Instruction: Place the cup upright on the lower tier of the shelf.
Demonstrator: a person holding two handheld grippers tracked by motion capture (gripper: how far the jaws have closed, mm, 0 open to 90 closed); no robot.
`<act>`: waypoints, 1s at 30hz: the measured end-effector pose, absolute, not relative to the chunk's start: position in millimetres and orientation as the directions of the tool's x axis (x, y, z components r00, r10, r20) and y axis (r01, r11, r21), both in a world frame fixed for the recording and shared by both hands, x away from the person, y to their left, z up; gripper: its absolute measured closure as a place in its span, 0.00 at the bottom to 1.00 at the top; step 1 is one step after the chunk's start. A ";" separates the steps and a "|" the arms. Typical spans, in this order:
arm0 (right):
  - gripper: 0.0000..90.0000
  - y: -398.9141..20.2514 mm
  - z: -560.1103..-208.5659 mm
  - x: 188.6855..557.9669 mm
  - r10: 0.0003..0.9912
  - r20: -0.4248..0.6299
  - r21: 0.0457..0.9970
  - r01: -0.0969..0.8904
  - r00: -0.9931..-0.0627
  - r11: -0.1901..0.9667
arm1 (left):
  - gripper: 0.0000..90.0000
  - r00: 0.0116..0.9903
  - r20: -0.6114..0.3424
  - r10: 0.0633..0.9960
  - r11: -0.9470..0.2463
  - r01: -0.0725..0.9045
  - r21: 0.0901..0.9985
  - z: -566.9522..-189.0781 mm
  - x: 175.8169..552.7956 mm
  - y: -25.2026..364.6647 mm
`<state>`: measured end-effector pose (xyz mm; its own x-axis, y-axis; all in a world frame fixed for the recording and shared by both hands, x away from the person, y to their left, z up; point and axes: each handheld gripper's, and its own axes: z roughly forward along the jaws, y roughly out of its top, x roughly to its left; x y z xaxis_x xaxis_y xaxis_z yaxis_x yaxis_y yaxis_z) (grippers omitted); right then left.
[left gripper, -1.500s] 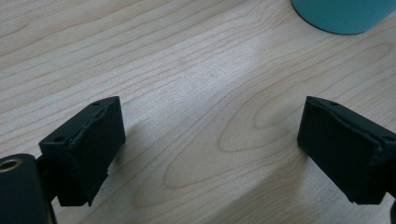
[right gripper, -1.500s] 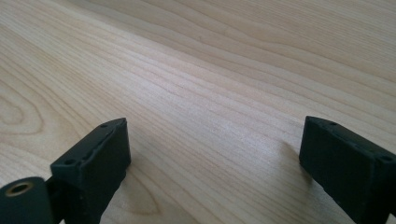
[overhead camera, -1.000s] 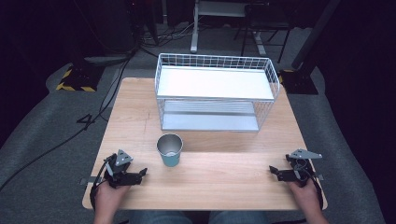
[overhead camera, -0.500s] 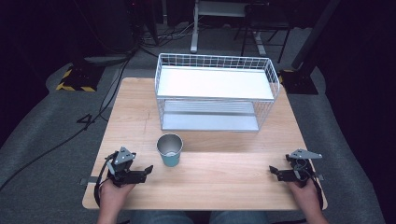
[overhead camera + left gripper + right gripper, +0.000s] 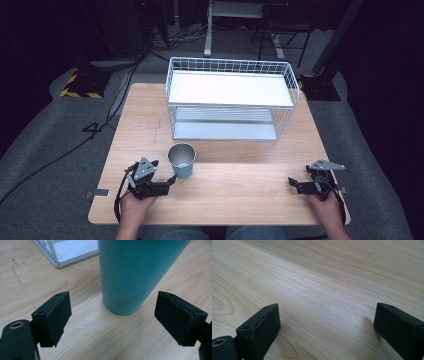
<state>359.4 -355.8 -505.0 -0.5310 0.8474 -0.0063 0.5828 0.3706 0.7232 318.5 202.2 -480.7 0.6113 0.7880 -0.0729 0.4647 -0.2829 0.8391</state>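
Teal cup upright on wooden table, in front of the wire rack.
High view: cup has a metal inside, left gripper just beside it, right gripper well apart. Left gripper view: smooth teal wall, no writing, jaws open, gripping nothing. Right gripper view: jaws open over bare wood.

A pale wooden table is set on grey carpet in a darkened room.
Black cables are trailed over the floor, a yellow-and-black striped block is seen at left, and what may be a white desk frame is glimpsed behind.
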 end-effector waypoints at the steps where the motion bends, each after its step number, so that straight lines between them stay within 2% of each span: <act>1: 0.08 -355.8 -505.0 359.4 0.848 -0.006 0.723 0.583 -0.531 0.371 | 0.16 0.611 -0.074 0.788 -0.280 0.463 0.841 -481.4 319.4 200.2; 18: 0.08 -355.7 -505.0 359.4 0.848 -0.007 0.723 0.583 -0.530 0.371 | 0.16 0.620 -0.159 0.768 -0.191 0.459 0.867 -492.7 334.0 176.6; 30: 0.08 -355.6 -505.0 359.3 0.848 -0.008 0.723 0.582 -0.530 0.371 | 0.16 0.607 -0.124 0.785 -0.222 0.462 0.858 -498.8 344.0 161.0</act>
